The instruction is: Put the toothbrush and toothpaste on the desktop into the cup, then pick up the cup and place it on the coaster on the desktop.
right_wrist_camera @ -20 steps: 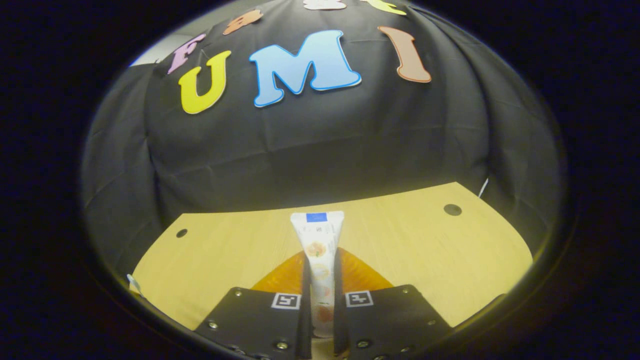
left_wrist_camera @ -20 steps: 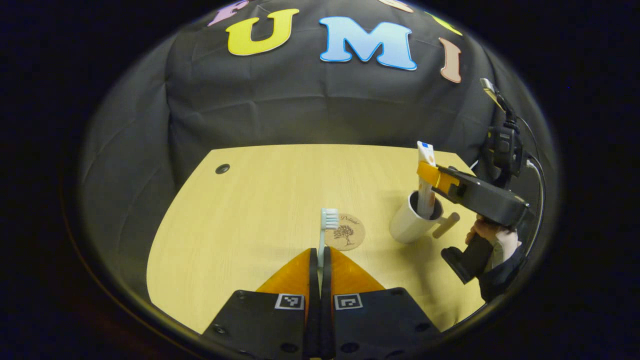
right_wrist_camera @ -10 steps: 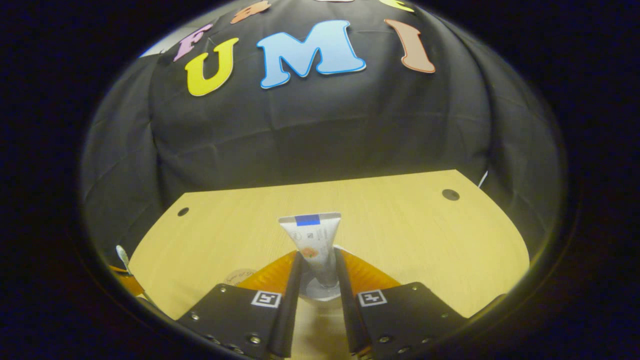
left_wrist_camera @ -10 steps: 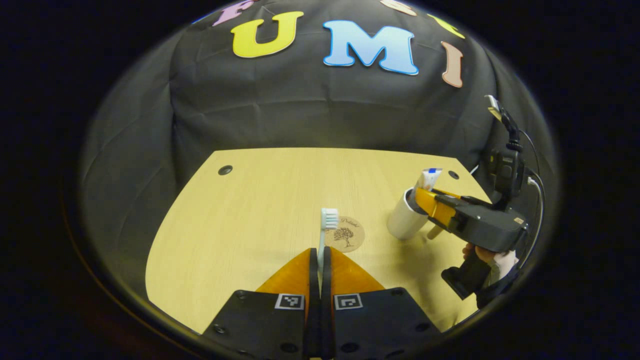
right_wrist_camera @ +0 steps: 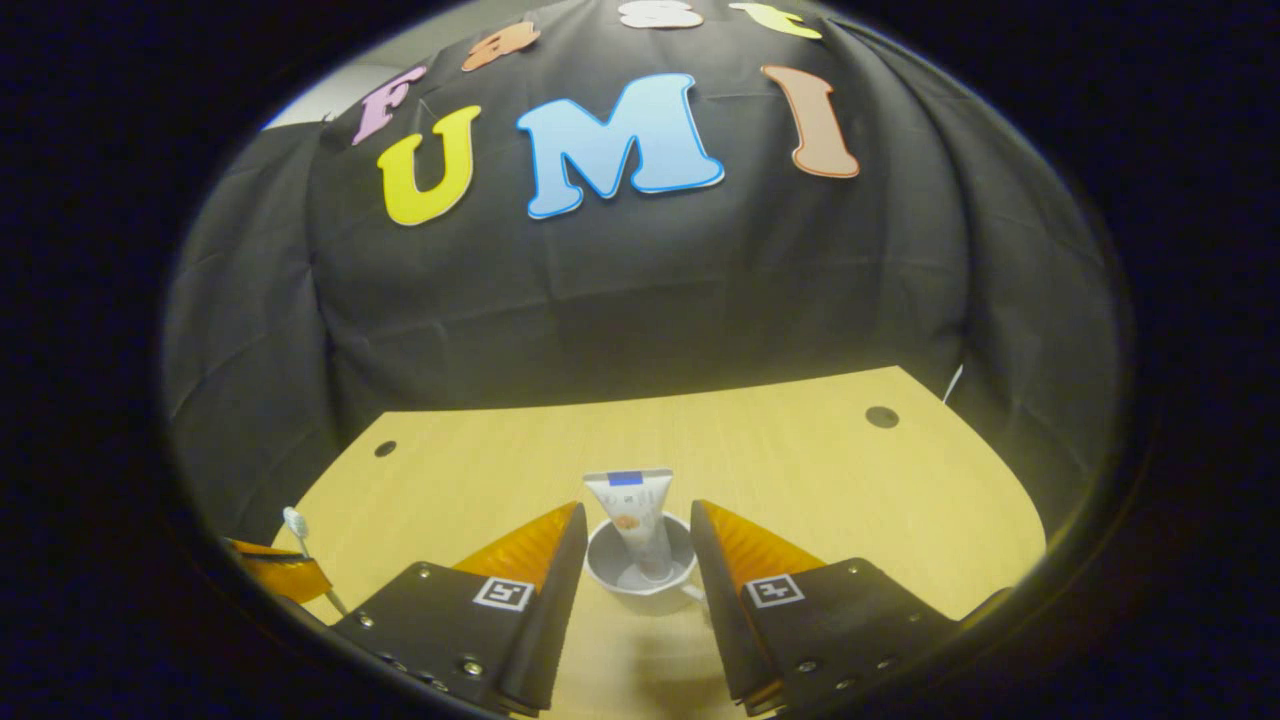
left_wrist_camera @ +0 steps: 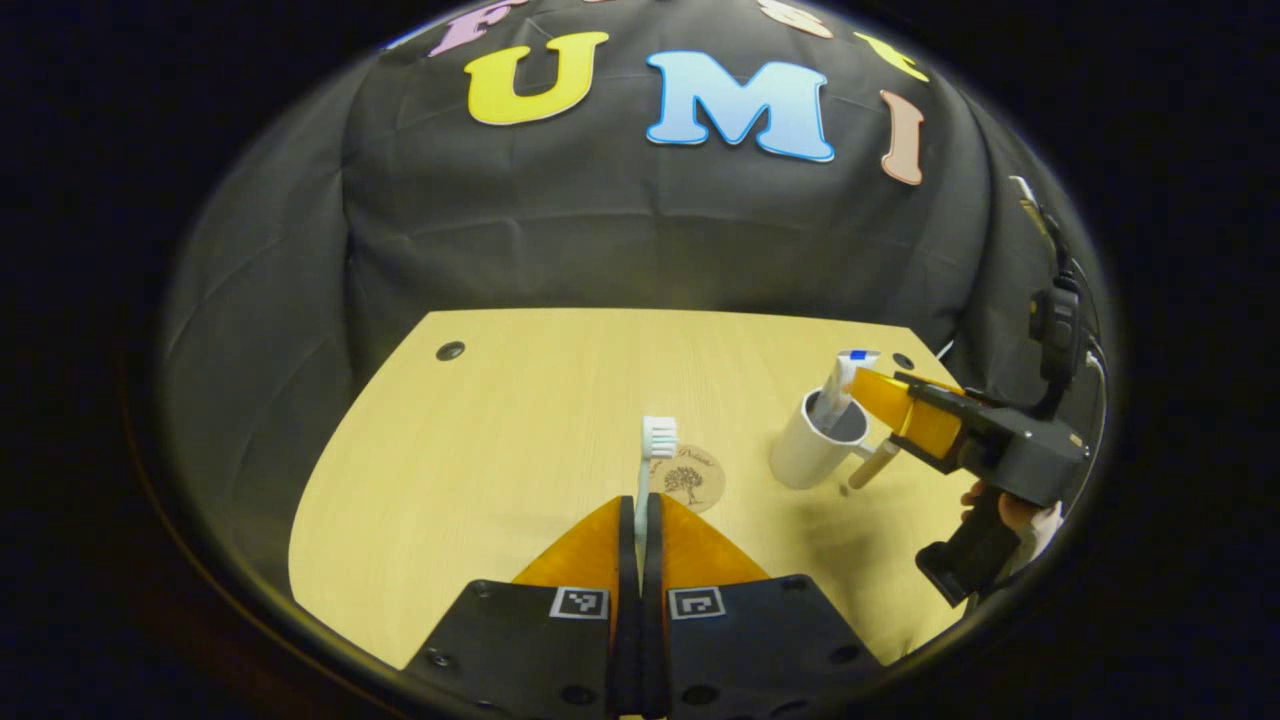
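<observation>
The toothpaste [right_wrist_camera: 634, 515] is standing tilted inside the white cup [right_wrist_camera: 640, 572] on the wooden bench [left_wrist_camera: 520, 420], its crimped end poking above the rim. The right tongs [right_wrist_camera: 628, 545] are hanging released, fingers spread either side of the cup and touching neither it nor the tube. The left tongs [left_wrist_camera: 640, 525] are gripping the toothbrush [left_wrist_camera: 655, 450] by its handle, bristle head upright above the bench. The round coaster [left_wrist_camera: 692, 478] is lying just beyond that brush in the left gripper view, beside the cup but apart from it.
</observation>
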`<state>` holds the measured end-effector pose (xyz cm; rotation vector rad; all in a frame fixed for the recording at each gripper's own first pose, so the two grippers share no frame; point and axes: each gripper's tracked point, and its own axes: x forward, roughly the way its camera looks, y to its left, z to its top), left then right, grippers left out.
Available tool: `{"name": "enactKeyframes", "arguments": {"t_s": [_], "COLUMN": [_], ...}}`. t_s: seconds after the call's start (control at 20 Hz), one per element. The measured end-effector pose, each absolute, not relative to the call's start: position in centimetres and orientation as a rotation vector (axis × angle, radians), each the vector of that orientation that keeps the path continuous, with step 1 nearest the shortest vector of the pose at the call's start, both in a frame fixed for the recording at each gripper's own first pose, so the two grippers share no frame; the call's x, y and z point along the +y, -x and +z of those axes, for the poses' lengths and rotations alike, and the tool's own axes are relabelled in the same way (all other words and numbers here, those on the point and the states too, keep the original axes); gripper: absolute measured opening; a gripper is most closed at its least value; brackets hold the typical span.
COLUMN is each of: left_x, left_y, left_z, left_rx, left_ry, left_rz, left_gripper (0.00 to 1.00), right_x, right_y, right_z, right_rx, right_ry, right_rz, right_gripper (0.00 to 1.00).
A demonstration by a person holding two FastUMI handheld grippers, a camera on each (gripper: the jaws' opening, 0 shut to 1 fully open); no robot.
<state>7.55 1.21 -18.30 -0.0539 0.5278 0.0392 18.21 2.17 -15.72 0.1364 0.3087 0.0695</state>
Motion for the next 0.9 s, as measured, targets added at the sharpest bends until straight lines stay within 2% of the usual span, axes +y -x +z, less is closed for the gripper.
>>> {"name": "enactKeyframes", "arguments": {"t_s": [0.6, 0.9], "left_x": [-2.6, -6.4], "left_y": [-11.3, -14.0], "left_z": [-15.2, -12.8], "left_rx": [0.407, 0.327], "left_ry": [0.035, -0.019], "left_rz": [-0.046, -0.13], "left_gripper": [0.08, 0.07], "right_x": [-3.1, -5.6], "right_y": [-14.4, -13.2], "right_z": [-14.7, -14.8], "right_rx": [0.329, 0.343], "right_ry": [-0.094, -0.102], "right_rz": [-0.01, -0.055], "right_gripper": [0.62, 0.63]}}
